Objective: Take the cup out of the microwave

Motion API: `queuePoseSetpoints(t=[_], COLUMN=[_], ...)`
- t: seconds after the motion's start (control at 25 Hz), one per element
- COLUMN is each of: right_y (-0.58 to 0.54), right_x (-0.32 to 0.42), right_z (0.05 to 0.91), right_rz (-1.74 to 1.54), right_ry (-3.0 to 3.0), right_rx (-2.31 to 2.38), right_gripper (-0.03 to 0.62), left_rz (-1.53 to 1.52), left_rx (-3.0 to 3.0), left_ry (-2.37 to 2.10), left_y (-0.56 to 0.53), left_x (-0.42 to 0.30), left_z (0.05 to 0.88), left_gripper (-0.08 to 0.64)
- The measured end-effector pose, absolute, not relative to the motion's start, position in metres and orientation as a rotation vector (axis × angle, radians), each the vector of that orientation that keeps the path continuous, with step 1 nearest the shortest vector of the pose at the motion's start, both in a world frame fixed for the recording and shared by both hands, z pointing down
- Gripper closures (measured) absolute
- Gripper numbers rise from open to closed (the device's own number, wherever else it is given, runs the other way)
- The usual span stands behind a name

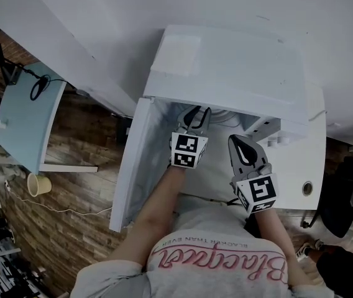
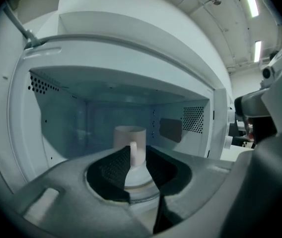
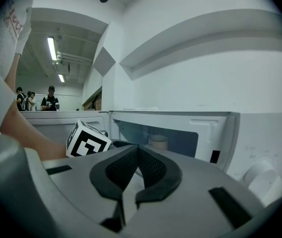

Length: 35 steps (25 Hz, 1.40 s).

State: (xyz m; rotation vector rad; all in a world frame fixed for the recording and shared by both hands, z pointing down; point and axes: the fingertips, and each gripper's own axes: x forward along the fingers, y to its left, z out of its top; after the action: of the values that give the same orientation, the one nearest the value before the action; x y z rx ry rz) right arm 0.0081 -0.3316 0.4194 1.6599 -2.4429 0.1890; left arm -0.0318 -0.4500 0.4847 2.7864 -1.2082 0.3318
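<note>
A pale cup (image 2: pixel 129 137) with its handle facing me stands upright on the turntable (image 2: pixel 143 188) inside the open white microwave (image 1: pixel 226 67). My left gripper (image 2: pixel 137 150) is open at the oven's mouth, and the cup's handle shows in the narrow gap between its tips; I cannot tell if they touch it. From the head view the left gripper (image 1: pixel 195 115) reaches into the cavity. My right gripper (image 1: pixel 242 143) hangs just outside, to the right, shut on nothing. In the right gripper view (image 3: pixel 137 150) the cup (image 3: pixel 157 142) shows through the oven's opening.
The microwave door (image 1: pixel 130 166) swings out to the left, beside my left arm. The control knob (image 3: pixel 260 175) is at the oven's right. A light desk (image 1: pixel 27 117) and a paper cup (image 1: pixel 38 184) on the floor lie left; a black chair (image 1: pixel 350 191) stands right.
</note>
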Motion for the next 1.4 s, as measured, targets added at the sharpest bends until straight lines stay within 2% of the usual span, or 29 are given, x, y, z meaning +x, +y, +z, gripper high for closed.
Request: queuePoseSetpoints(t=[0.8, 0.92, 1.4], right_y=[-0.329, -0.328, -0.323], right_x=[0.034, 0.035, 0.035], right_z=[0.422, 0.424, 0.426], right_rz=[0.18, 0.186, 0.195], right_ry=[-2.428, -2.427, -2.433], right_rx=[1.599, 1.589, 1.579], right_gripper=[0.583, 0.583, 0.583], left_rz=[0.395, 0.399, 0.407], left_rx=[2.75, 2.733, 2.735], left_ry=[-1.26, -1.293, -1.286], left_y=[-0.489, -0.493, -0.487], left_x=[-0.008, -0.011, -0.011], left_z=[0.501, 0.5, 0.498], left_gripper=[0.463, 0.509, 0.515])
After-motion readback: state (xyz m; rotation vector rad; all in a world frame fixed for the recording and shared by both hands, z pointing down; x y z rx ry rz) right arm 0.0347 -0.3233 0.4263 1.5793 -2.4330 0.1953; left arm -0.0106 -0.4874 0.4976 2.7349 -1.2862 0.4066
